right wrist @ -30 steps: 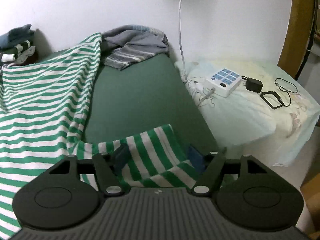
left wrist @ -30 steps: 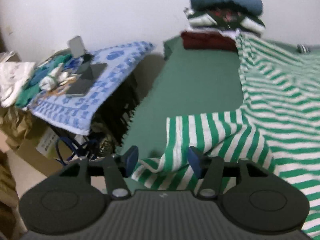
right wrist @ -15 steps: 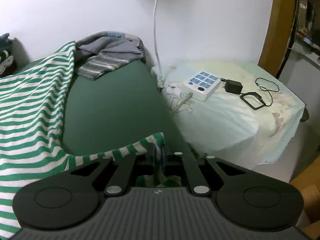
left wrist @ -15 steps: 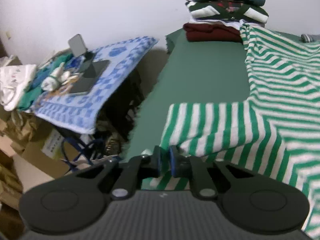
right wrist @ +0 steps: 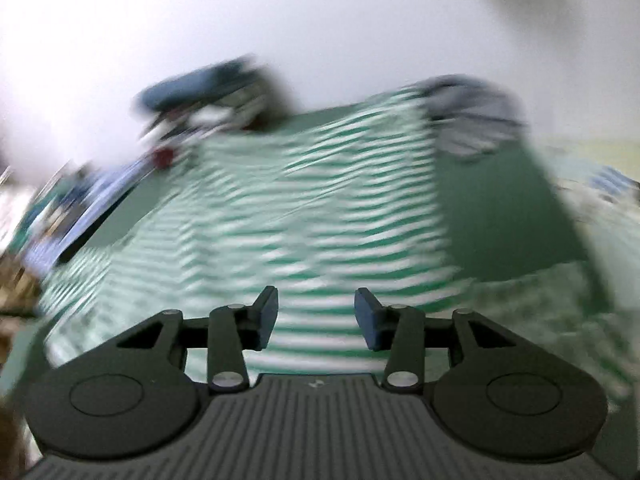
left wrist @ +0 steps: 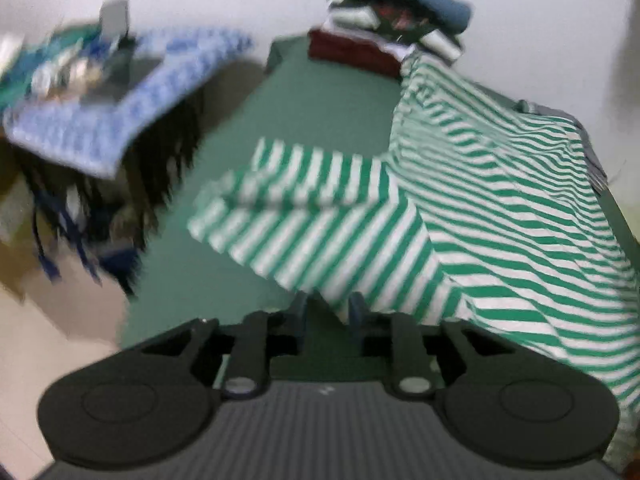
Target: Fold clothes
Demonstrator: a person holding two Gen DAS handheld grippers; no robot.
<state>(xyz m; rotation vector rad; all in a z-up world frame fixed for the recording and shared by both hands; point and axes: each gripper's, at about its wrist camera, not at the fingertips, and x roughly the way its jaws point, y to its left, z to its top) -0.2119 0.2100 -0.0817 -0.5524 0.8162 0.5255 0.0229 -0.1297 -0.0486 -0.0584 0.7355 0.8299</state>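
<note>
Scene: While I work at the green surface (left wrist: 320,92), a green-and-white striped shirt (left wrist: 500,208) lies spread across it.
Left tool: my left tool (left wrist: 327,310) sits low at the near edge of the surface, pointing forward along it and tilted a little to the right.
Left tool state: its blue-padded fingers (left wrist: 299,309) stand slightly apart, and a corner of the shirt hangs down between them; I cannot tell whether they truly pinch the cloth.
Shirt, left view: the sleeve is folded over toward the middle, the body drapes up and off to the right, and the raised fabric nearest my tool is lifted clear of the surface.
Right tool: my right tool (right wrist: 316,318) hovers above the striped shirt (right wrist: 320,216), aimed across it toward the back wall.
Right tool state: released, its two pads wide apart with nothing between them but the stripes below.
Right view quality: heavily blurred, so finer detail of the cloth is lost.
Far end: a stack of folded clothes (left wrist: 396,28) sits at the back of the surface by the wall, just beyond the shirt's top edge.
Left side: a blue patterned cloth (left wrist: 120,108) covers a cluttered stand beside the surface.
</note>
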